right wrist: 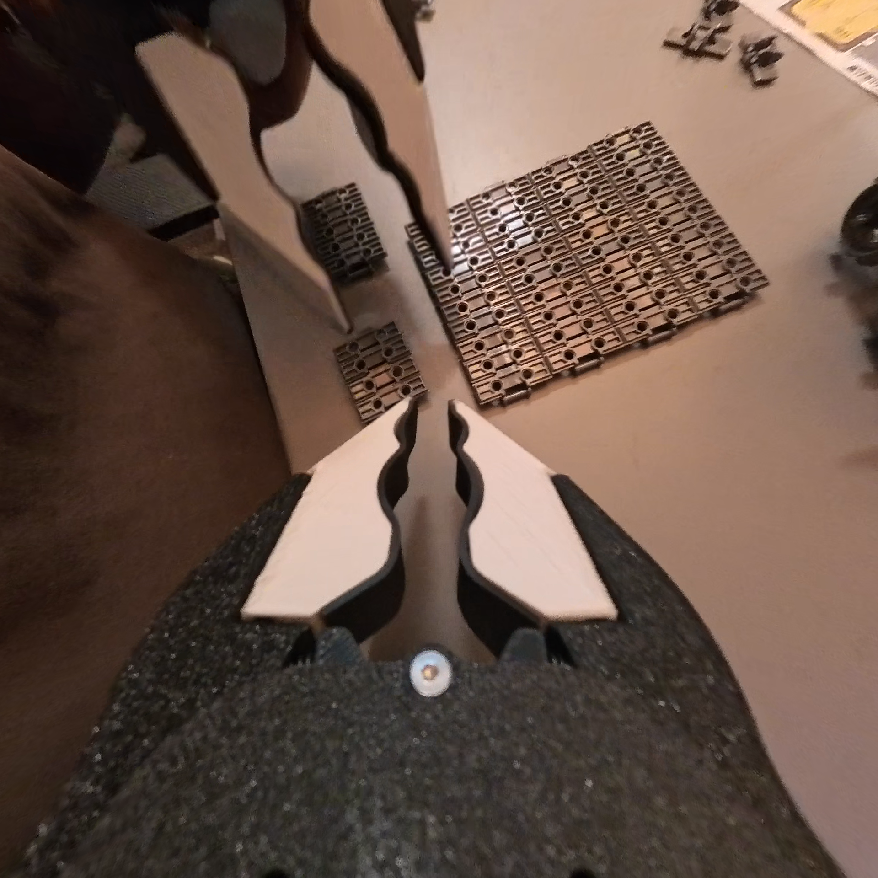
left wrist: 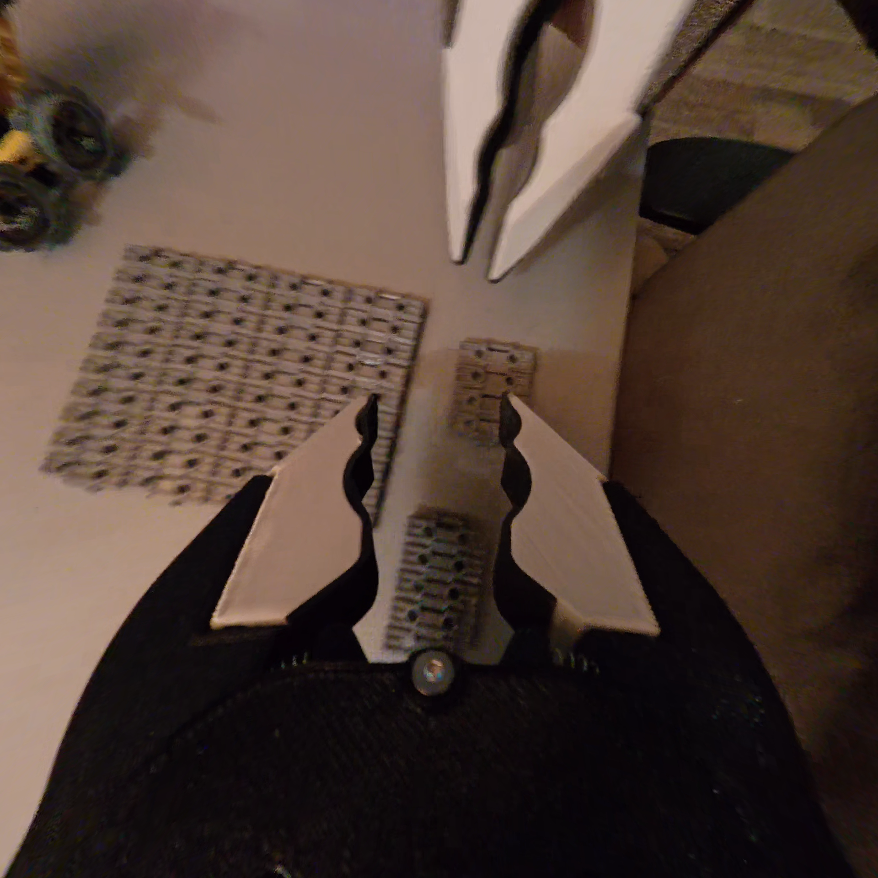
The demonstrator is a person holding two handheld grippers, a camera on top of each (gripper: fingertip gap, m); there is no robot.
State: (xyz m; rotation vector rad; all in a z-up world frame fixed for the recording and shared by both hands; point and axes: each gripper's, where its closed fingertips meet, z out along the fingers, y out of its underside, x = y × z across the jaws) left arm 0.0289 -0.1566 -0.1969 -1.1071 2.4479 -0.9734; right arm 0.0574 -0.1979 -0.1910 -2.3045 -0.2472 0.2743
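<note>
My left gripper (left wrist: pixel 439 401) is open wide, and a small grey perforated plate (left wrist: pixel 437 579) lies on the table between its fingers. It holds nothing. A second small plate (left wrist: pixel 494 385) lies just past its right fingertip. A large grey perforated plate (left wrist: pixel 237 375) lies to the left. My right gripper (right wrist: pixel 432 404) is empty, its fingers a narrow gap apart, just short of the second small plate (right wrist: pixel 380 375). The large plate (right wrist: pixel 594 285) is ahead to the right. The left gripper (right wrist: pixel 394 297) shows opposite, straddling the first small plate (right wrist: pixel 344 233). The right gripper (left wrist: pixel 475 268) shows at the top of the left wrist view.
Black wheels (left wrist: pixel 47 157) lie at the table's far left, also blurred in the right wrist view (right wrist: pixel 860 228). Small black parts (right wrist: pixel 722 38) and a printed sheet (right wrist: pixel 831 28) lie beyond the large plate. A brown box-like surface (left wrist: pixel 760 427) borders the table edge. Some 6 cm of space lies between my two pairs of fingers.
</note>
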